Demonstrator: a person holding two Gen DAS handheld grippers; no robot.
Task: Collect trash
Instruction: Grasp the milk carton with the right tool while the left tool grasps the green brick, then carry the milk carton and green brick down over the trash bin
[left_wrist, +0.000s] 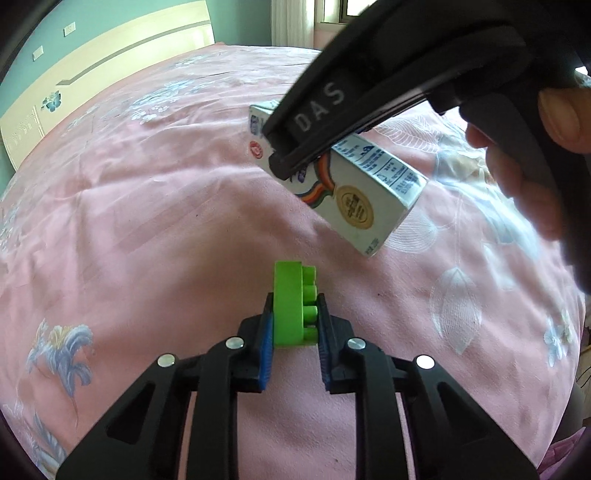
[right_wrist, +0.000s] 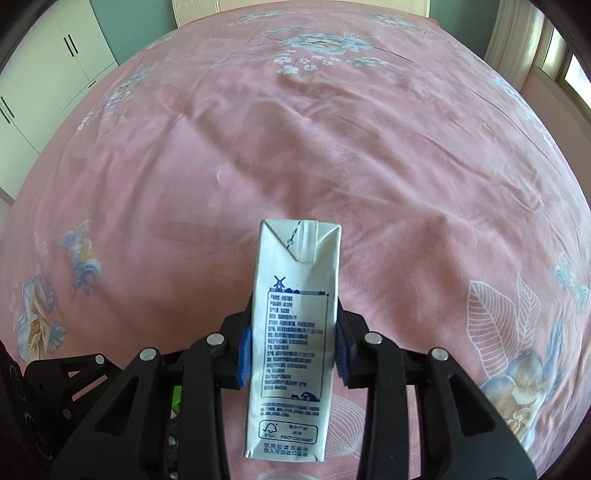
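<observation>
Left wrist view, from left to right: pale headboard (left_wrist: 110, 62) at far left behind a bed spread with a pink floral sheet (left_wrist: 147, 206). Near centre, low in frame, left hand-held gripper (left_wrist: 295, 317) clamped on a bright green toy brick (left_wrist: 293, 306), blue pads pressing its two flat sides, studs facing right. Just above and to the right, a white milk carton (left_wrist: 354, 199) tilted above the sheet, pinched near its upper end by the right hand-held gripper (left_wrist: 291, 158), black and marked DAS. At far right, the person's hand (left_wrist: 532, 162) wrapped round that tool's handle.

Right wrist view, from left to right: white wardrobe doors (right_wrist: 48, 81) at the edge, then pink sheet (right_wrist: 258, 147) with blue flowers. At centre, milk carton (right_wrist: 291, 332) standing lengthwise between the pads of the right hand-held gripper (right_wrist: 293, 343), closed on its narrow sides about midway along, folded top flap pointing away. Curtain and window (right_wrist: 554, 62) at far right.

Judged from the look: carton probably empty, light, thin card walls likely to buckle under a hard squeeze, slightly slick coating; best held across the narrow sides near the middle, as now. Brick rigid, light, smooth plastic; flat sides give the surest hold.
</observation>
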